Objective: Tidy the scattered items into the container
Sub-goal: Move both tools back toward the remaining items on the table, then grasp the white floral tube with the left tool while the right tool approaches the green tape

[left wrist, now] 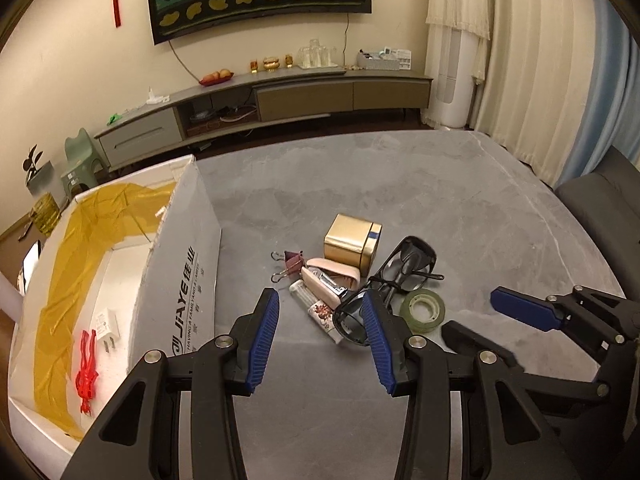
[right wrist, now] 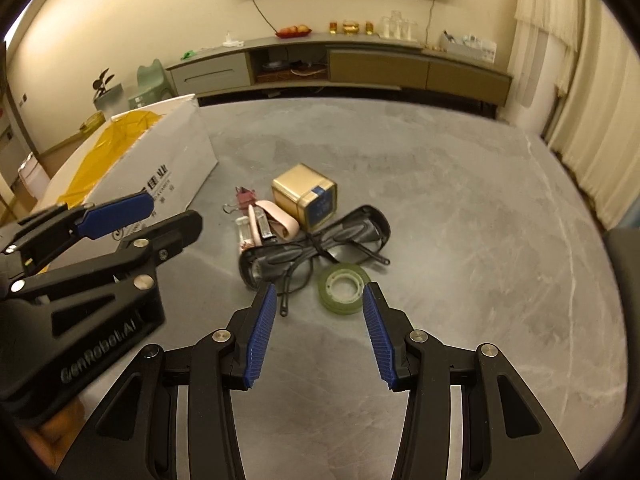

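Observation:
A pile of small items lies on the grey table: a gold tin [left wrist: 352,243] [right wrist: 305,197], black glasses [left wrist: 394,280] [right wrist: 316,246], a green tape roll [left wrist: 423,310] [right wrist: 344,288], a pink stapler [left wrist: 330,280] [right wrist: 269,222], a pink binder clip [left wrist: 290,264] [right wrist: 242,199] and a small clear bottle [left wrist: 316,310]. The white cardboard box [left wrist: 176,276] [right wrist: 160,160] stands to the left, holding a red clip [left wrist: 86,372] and a white charger [left wrist: 106,330]. My left gripper [left wrist: 320,312] is open, just short of the bottle and glasses. My right gripper [right wrist: 319,300] is open, its fingers flanking the tape roll's near side.
Yellow plastic [left wrist: 80,248] lines the box. The grey table [left wrist: 440,200] stretches bare behind and right of the pile. A dark chair [left wrist: 608,200] stands at the table's right edge. A long TV cabinet [left wrist: 280,96] runs along the far wall.

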Demonstrator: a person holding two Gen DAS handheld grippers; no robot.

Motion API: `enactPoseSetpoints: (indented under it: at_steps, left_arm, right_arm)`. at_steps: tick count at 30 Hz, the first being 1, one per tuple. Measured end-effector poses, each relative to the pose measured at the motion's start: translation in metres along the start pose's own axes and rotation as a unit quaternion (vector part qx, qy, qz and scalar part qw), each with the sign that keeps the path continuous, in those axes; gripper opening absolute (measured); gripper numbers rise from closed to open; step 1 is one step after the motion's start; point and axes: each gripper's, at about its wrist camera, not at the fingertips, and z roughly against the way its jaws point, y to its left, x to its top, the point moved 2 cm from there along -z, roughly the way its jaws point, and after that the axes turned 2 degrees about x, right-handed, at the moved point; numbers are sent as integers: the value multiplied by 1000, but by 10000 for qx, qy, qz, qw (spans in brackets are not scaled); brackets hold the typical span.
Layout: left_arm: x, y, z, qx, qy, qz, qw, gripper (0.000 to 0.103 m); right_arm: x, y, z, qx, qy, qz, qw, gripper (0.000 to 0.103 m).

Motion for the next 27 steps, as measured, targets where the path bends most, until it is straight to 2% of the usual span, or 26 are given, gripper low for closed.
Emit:
enactPoseSetpoints:
  at_steps: [4,11,15,19,22,27]
  left_arm:
    - [-5,10,-20,19,275,173,9995,45]
    - [-7,21,-38,-240,516,488,9972,45]
    - [-2,21,-48,-425,504,601,9960,45]
    - [4,20,-69,-430,554,681,9952,45]
    - [3,21,-88,-434,670,740,9941,45]
    - [-10,23,-113,-436,1072,798,9901,48]
  right_arm:
    - [-4,-16,-11,360,178,-354,9986,48]
    - [-7,-24,-25,786,341,-685,9940,48]
    - [-6,-28,-33,819,379,-755,9930,48]
    - [7,-30,-35,1062,257,-769,9910,48]
    - [22,-28,-41,932,177,-581,9938,48]
    - [29,-31,-82,970,528,-534,9924,48]
